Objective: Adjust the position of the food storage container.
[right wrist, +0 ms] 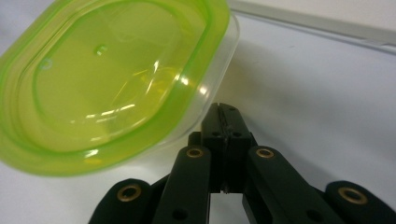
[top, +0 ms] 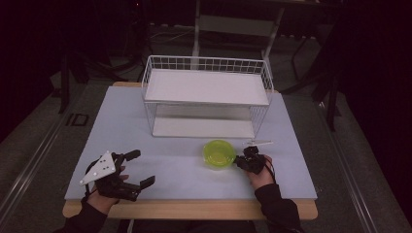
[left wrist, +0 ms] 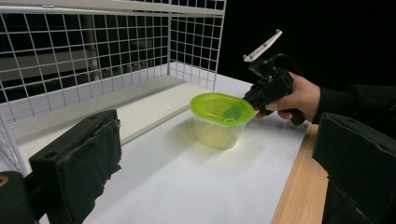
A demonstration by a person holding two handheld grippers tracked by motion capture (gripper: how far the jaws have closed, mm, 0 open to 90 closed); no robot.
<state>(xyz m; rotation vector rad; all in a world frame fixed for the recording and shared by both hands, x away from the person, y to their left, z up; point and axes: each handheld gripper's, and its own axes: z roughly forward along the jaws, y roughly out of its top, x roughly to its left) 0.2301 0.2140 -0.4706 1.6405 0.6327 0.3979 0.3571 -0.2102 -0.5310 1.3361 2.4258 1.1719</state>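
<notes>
step: nudging green-lidded container (top: 219,153) toward wire shelf (top: 206,97)
right gripper (right wrist: 223,122): jaws together, tip just beside container wall
left gripper (top: 139,168): jaws apart, idle
next: likely steady forward push, low on wall

Left claw (top: 141,169) gapes wide; right claw (top: 241,161) seemingly pinched closed.

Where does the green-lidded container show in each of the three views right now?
High view: green-lidded container right of centre, in front of the wire rack, beside the right gripper.
Left gripper view: centre, rack at upper left.
Right gripper view: upper left, by the shut jaws.
Shared landmark: the container's lime lid.
</notes>
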